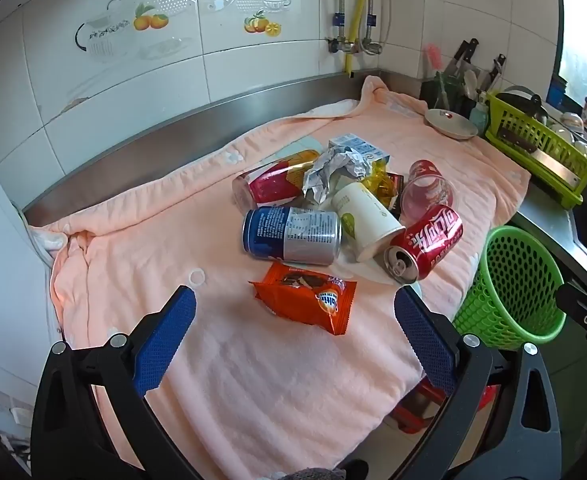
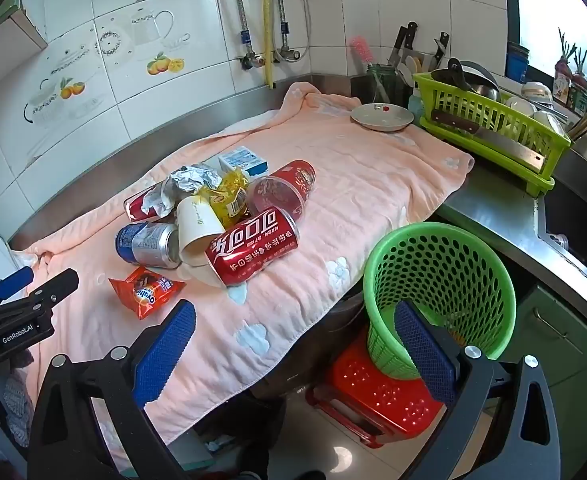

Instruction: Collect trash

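Nothing is picked yet — this looks like the approach. Both the left gripper (image 1: pixel 295 336) and right gripper (image 2: pixel 295 344) are spread and hold nothing. The trash pile (image 1: pixel 333 208) sits mid-frame on the towel (image 1: pixel 213 360); the wrapper (image 1: pixel 307 296) lies nearest, the basket (image 2: pixel 437 296) lower right — next, close on the wrapper.

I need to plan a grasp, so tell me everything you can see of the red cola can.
The red cola can looks like shiny metal, printed with white Chinese lettering. It lies on its side on the pink towel, at the near edge of the trash pile, its opened top facing the left camera. The paper cup leans against it; the clear plastic cup lies just behind. No hand-held gripper touches it.
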Demonstrator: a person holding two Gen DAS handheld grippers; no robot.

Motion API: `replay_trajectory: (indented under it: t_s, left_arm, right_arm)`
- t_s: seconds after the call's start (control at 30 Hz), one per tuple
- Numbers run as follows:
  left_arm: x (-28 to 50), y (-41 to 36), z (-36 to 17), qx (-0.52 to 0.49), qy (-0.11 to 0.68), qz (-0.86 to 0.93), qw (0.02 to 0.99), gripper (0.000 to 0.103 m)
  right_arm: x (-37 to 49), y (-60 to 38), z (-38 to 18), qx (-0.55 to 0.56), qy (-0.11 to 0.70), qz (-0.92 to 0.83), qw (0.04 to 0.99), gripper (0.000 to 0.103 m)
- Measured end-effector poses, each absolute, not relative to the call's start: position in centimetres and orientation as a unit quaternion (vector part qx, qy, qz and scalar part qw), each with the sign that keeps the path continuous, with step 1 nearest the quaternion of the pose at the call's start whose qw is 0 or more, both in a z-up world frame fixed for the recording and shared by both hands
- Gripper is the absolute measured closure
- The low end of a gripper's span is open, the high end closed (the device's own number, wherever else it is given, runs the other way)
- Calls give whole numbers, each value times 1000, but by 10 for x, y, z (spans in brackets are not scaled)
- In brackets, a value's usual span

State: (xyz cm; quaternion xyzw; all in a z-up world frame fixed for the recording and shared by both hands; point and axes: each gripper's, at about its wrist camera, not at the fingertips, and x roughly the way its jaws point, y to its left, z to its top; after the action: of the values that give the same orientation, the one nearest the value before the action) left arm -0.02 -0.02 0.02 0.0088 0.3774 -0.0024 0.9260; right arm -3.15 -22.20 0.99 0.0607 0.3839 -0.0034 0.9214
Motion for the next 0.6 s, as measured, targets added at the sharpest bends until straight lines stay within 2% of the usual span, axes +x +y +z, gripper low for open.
replay_trajectory:
  t_s: [0.6]
  left_arm:
    - [-1, -3, -2, 13, 383, 2, 923, 6]
  right_arm:
    - [-35, -223, 8, 62, 385, 6, 921, 6]
